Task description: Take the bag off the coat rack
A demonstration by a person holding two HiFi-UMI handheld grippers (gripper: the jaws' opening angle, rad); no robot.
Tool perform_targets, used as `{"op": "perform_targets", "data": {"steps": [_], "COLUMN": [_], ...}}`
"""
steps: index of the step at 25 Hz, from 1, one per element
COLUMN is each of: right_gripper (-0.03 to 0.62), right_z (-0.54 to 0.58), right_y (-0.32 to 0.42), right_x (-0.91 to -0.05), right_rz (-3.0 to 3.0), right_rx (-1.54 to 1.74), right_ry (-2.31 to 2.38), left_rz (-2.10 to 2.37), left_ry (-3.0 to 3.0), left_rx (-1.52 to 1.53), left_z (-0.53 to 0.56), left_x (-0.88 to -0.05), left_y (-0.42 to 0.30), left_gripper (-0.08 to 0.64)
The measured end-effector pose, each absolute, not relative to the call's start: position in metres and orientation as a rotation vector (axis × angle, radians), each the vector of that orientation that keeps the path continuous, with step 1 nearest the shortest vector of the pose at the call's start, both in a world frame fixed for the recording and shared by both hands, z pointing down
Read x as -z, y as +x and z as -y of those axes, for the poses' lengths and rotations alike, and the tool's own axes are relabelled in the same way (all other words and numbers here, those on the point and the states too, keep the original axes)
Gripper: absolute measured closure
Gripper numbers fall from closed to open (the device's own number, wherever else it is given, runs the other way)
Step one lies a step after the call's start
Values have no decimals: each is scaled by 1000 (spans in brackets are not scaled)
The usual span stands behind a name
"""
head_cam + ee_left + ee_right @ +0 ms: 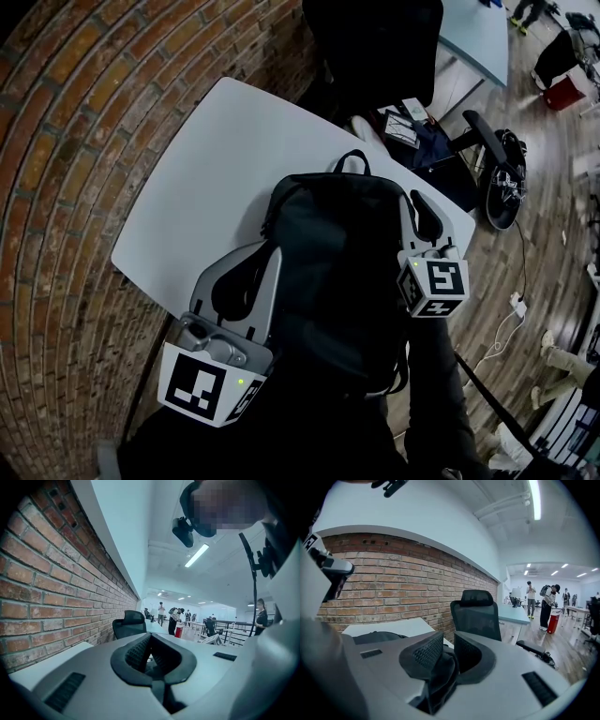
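While on white table (178, 187), black bag (337, 272).

A black fabric backpack (337, 272) lies flat on a white table (197, 187), carry loop (352, 161) at its far end, between the left gripper (251, 262) and right gripper (417, 211), a dark fold sitting low between the right one's parted jaws.

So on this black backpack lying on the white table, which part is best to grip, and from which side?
Take the carry loop at the backpack's far end. It arches clear of the body, with white table showing through it, so a jaw can probably slip inside. Come from above that end, jaws across the strap. The body is broad, slack fabric, likely harder to pinch.
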State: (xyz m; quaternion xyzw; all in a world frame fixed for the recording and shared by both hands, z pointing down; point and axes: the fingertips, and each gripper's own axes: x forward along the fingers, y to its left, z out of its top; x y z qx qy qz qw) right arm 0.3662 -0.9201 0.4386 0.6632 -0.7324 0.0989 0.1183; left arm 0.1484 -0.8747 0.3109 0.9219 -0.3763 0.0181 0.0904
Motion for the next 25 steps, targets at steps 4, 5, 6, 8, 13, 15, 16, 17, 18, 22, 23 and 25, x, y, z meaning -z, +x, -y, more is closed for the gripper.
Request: {"op": "perform_targets", "data": {"steps": [4,5,6,8,13,15,16,17,18,22,23,25], "right_gripper": [523,523,523,523,525,526,526,528,528,538,543,550], "right_z": [918,916,914,910,890,876,869,860,851,810,801,783], "right_y": [366,366,367,367,357,342,333,324,315,289,284,275], "right_x": [-433,-430,-428,-421,-385,-369,-361,-353,-345,-318,-312,-301], "right_rz": [2158,2161,2162,2170,2256,2321,2357,2393,2426,2529,2553,2581], "right_rx": [-286,-281,-273,-254,-223,-207,-202,-201,-206,-206,-199,-177], "right_ry": [1940,1943,1946,1951,1962,1927,1906,1892,1881,1837,1831,1817], "left_rz": [1116,1114,1112,1109,1077,1071,1069,1067,1066,1072,1078,1100], "left_ry": [2746,2747,2749,2752,2773,2781,2787,2796,2805,2829,2835,2850], "left_rx": [-54,-55,-56,-59,-58,-52,-48,-44,-39,-30,-25,-7], "left_z": [872,872,871,869,858,851,848,844,839,813,806,794], "left_x": [-311,-311,-311,-311,-307,-303,-301,-299,-298,-290,-287,-279], "left_y": [150,151,152,156,171,176,178,180,183,193,195,197], "left_gripper": [551,551,551,551,551,551,551,551,551,551,551,551]}}
